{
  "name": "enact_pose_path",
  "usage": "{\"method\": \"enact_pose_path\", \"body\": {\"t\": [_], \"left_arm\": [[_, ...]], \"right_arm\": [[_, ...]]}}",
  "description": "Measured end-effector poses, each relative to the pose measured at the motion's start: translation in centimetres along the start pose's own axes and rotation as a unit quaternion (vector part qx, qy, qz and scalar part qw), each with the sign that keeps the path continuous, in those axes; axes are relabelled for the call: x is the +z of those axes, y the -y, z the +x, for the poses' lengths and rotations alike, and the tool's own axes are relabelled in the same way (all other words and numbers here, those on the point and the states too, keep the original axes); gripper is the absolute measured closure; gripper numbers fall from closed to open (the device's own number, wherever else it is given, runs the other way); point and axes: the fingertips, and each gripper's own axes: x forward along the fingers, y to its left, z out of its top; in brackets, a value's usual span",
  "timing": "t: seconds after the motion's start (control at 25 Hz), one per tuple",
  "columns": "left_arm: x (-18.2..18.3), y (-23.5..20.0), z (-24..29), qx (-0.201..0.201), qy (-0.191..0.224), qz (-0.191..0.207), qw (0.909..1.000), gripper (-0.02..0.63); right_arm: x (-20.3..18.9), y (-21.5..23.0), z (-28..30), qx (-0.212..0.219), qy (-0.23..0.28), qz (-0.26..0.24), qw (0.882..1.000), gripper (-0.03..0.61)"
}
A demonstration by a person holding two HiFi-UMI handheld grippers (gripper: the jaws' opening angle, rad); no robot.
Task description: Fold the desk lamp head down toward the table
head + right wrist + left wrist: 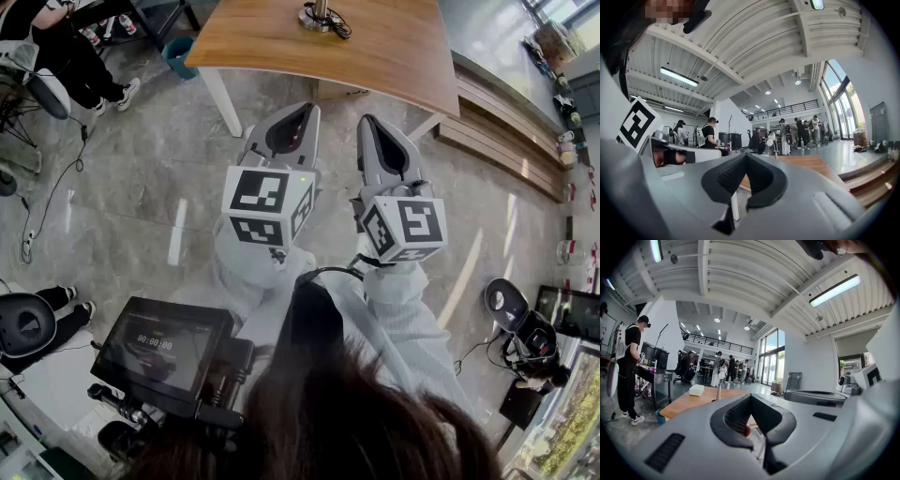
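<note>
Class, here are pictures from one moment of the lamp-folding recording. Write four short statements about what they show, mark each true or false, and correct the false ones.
1. The left gripper and the right gripper both have their jaws closed with nothing between them. True.
2. The left gripper is clamped on the desk lamp. False: the desk lamp stands on the wooden table, well apart from both grippers.
3. A white box lies on the wooden table. True.
4. Both grippers point straight down at the floor. False: they point level, across the room toward the table.
</note>
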Motion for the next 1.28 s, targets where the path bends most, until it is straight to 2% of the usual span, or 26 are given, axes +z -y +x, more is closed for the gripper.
{"method": "enact_pose_path", "body": {"t": [0.4, 0.72, 1.0, 1.16, 1.28], "left_arm": [[0.0, 0.0, 0.4, 0.004, 0.004, 0.001, 1.0000, 0.617], [-1.7, 1.2, 2.2, 0.015, 0.000, -0.003, 0.9999, 0.617], [-2.6, -4.2, 7.7, 0.038, -0.004, -0.009, 0.9992, 0.617], [-2.7, -9.0, 13.4, 0.044, -0.003, -0.010, 0.9990, 0.616], [-1.3, -13.4, 18.7, 0.040, -0.001, -0.011, 0.9992, 0.617]], "right_arm": [[-0.2, 0.4, 0.1, -0.001, 0.005, 0.000, 1.000, 0.578], [-1.7, 3.3, -0.3, 0.007, -0.006, 0.006, 1.000, 0.577], [-5.0, 6.1, 6.0, 0.021, -0.035, 0.016, 0.999, 0.577], [-7.0, 9.4, 12.6, 0.023, -0.047, 0.028, 0.998, 0.577], [-7.4, 12.3, 18.9, 0.013, -0.055, 0.031, 0.998, 0.577]]}}
